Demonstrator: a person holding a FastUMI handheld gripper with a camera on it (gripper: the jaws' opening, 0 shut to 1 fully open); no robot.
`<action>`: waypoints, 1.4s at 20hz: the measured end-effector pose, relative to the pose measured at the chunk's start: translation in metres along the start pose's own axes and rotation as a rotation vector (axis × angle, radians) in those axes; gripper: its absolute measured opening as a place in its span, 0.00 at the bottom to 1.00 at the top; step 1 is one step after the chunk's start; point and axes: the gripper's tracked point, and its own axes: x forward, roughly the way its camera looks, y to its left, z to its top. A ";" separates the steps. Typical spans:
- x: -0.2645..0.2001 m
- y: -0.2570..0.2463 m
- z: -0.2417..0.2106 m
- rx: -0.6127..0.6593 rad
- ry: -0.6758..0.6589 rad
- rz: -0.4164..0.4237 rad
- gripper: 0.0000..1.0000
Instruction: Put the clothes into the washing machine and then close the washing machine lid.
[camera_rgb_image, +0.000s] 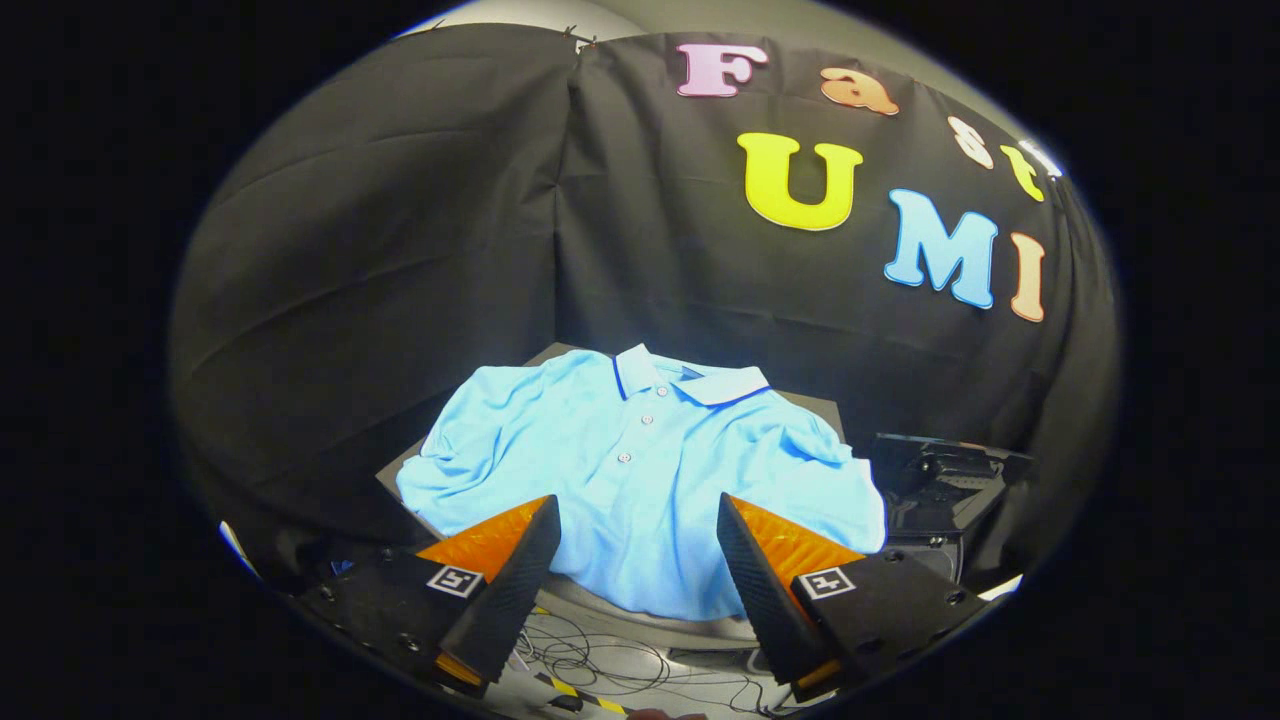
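Observation:
A light blue polo shirt lies spread flat, collar away from me, on a dark table. Its hem hangs a little over the table's near edge. My gripper is open, with its two fingers wide apart above the shirt's lower part and nothing between them. I cannot tell how far above the fabric the fingertips are. A dark machine-like object stands just right of the shirt, beyond the right finger; its details are too dark to make out.
Black cloth walls close the booth behind and to the left of the table. Loose cables and a yellow-and-black striped strip lie on the floor below the table's near edge.

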 end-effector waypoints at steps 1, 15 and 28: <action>0.005 0.002 0.000 0.004 0.004 -0.003 0.98; 0.063 0.014 0.004 0.040 0.048 -0.037 0.98; 0.071 0.017 -0.010 0.074 0.065 -0.018 0.98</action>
